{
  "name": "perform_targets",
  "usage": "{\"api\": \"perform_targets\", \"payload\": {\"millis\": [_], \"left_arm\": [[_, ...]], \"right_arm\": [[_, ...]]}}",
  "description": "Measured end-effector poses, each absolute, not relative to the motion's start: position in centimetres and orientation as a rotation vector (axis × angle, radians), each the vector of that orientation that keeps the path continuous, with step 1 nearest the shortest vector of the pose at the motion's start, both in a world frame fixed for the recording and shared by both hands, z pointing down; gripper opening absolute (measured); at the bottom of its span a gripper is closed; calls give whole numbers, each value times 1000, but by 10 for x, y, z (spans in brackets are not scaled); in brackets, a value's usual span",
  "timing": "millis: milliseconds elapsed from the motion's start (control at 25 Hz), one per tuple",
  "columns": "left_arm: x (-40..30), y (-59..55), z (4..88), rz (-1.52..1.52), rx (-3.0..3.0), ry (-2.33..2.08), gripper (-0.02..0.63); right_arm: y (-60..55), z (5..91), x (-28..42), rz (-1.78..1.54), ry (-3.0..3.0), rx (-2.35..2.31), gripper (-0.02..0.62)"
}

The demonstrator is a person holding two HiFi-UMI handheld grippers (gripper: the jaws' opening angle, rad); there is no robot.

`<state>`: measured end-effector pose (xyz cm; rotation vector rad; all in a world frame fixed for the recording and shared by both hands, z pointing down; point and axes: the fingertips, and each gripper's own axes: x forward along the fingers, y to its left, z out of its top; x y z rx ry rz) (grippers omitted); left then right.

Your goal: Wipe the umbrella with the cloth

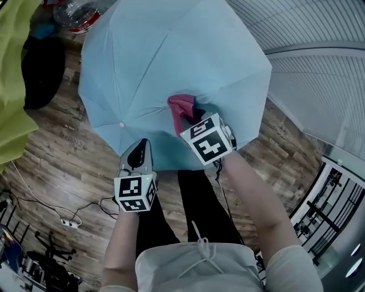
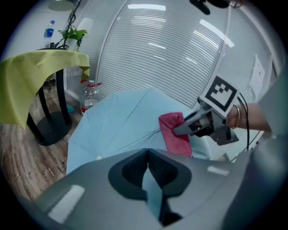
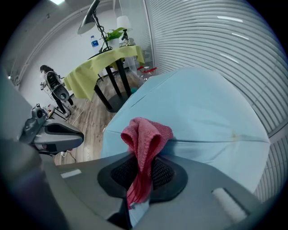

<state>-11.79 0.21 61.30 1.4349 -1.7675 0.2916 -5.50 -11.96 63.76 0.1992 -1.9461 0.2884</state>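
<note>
An open light-blue umbrella [image 1: 171, 63] stands canopy-up on the wooden floor, filling the middle of the head view. My left gripper [image 1: 138, 158] is shut on the umbrella's near edge; blue fabric [image 2: 150, 197] runs between its jaws. My right gripper [image 1: 197, 117] is shut on a red cloth [image 1: 181, 108], which bunches up past the jaws and rests on the canopy near the near rim. In the right gripper view the cloth [image 3: 145, 143] hangs through the closed jaws over the umbrella [image 3: 202, 108]. In the left gripper view the cloth [image 2: 174, 133] and the right gripper [image 2: 202, 123] lie on the umbrella [image 2: 117, 121].
A round table with a yellow-green cover [image 1: 10, 74] and black base [image 1: 43, 71] stands left of the umbrella. A clear plastic bottle [image 1: 77, 14] stands beyond it. Cables [image 1: 68, 219] trail on the floor at lower left. Slatted blinds [image 1: 308, 63] line the right side.
</note>
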Motion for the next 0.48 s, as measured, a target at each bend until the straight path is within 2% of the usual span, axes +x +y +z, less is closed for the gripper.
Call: {"api": "perform_targets", "payload": {"millis": [480], "left_arm": [[-48, -75, 589, 272, 1389, -1776, 8]], "right_arm": [[-197, 590, 10, 290, -2047, 251, 58]]}}
